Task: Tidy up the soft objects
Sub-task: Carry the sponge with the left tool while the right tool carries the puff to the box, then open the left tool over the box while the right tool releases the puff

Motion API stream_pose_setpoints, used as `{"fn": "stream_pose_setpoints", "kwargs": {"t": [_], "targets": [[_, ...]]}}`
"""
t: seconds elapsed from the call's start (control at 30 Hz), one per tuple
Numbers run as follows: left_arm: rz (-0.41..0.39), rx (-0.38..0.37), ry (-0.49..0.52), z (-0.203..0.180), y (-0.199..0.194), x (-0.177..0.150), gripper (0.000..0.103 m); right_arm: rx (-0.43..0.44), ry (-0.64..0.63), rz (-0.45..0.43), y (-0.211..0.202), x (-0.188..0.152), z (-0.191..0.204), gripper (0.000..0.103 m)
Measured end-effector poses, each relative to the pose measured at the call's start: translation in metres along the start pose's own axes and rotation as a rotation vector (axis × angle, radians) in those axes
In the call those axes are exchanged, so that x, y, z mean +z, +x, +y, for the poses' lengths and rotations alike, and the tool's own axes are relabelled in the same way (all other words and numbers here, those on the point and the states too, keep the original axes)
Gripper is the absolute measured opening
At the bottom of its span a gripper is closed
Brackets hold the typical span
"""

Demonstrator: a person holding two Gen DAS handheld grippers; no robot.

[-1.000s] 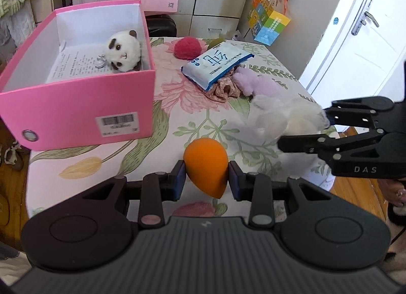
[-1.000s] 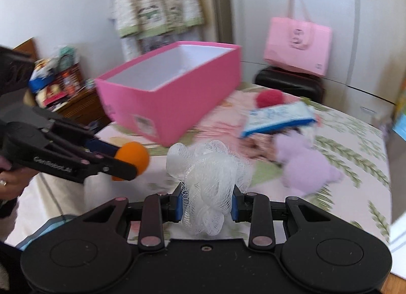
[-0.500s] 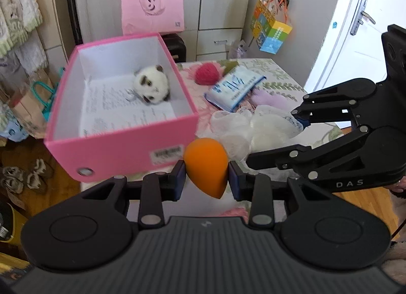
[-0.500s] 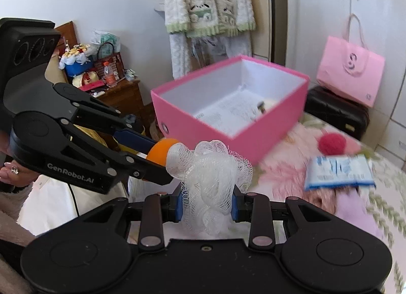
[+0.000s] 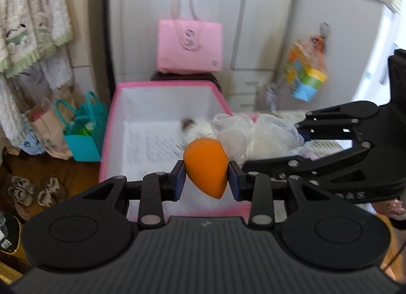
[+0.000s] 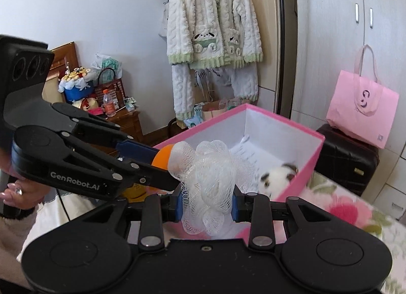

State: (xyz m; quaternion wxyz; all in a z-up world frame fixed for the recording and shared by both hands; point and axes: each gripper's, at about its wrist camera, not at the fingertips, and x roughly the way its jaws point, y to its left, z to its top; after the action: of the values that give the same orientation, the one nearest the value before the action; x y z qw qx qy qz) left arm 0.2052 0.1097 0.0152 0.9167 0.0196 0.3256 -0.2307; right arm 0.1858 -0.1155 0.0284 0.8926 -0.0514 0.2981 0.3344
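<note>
Orange and egg-shaped, the foam makeup sponge (image 5: 206, 168) sits pinched between the two blue pads of the left gripper (image 5: 206, 179), held over the near end of the open pink cardboard box (image 5: 111, 126). The right gripper (image 6: 206, 204) is clamped on a white mesh bath pouf (image 6: 206, 179), and in both wrist views the pouf and the sponge appear to touch or nearly touch above the box. A small white plush toy with brown patches (image 6: 277, 176) already lies inside the box, toward its right wall.

The likely trouble is crowding. With the two tools converging over one opening, their fingers could knock together, or the pouf's loose netting could snag on the left gripper and be dragged back out on release. The sponge is rounded and springy; if the jaws part while it is over the near rim, it may bounce out to the floor on the left, where the teal gift bag (image 5: 83, 139) and shoes (image 5: 33, 190) sit.

Compared with a second ago, both held items have moved from above the floral tablecloth (image 6: 355, 214) to above the box. The left wrist view, which then showed the box at far left with a tissue pack and other soft things on the table, now looks straight into the box, and the grippers are much closer together.
</note>
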Motion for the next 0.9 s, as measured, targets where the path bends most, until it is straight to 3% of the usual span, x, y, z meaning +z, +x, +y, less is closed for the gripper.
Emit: {"fn": "stream_pose_setpoints", "kwargs": {"t": [0.27,0.43,0.63,0.8,0.9], "targets": [[-0.001,0.069,-0.068,0.048,0.083,0.039,0.035,0.037,0.015,0.034,0.084,0.042,-0.059,0.039],[0.086,0.070,-0.102,0.067,0.128,0.056,0.035,0.072,0.058,0.090,0.127,0.053,-0.099,0.039],[0.153,0.095,-0.129,0.075,0.156,0.060,0.035,0.118,0.065,0.150,0.158,0.055,-0.121,0.043],[0.132,0.165,-0.070,0.067,0.161,0.056,0.041,0.048,0.017,0.139,0.162,0.048,-0.122,0.052],[0.113,0.165,-0.062,0.065,0.155,0.056,0.048,-0.001,-0.022,0.132,0.158,0.046,-0.119,0.057]]}}
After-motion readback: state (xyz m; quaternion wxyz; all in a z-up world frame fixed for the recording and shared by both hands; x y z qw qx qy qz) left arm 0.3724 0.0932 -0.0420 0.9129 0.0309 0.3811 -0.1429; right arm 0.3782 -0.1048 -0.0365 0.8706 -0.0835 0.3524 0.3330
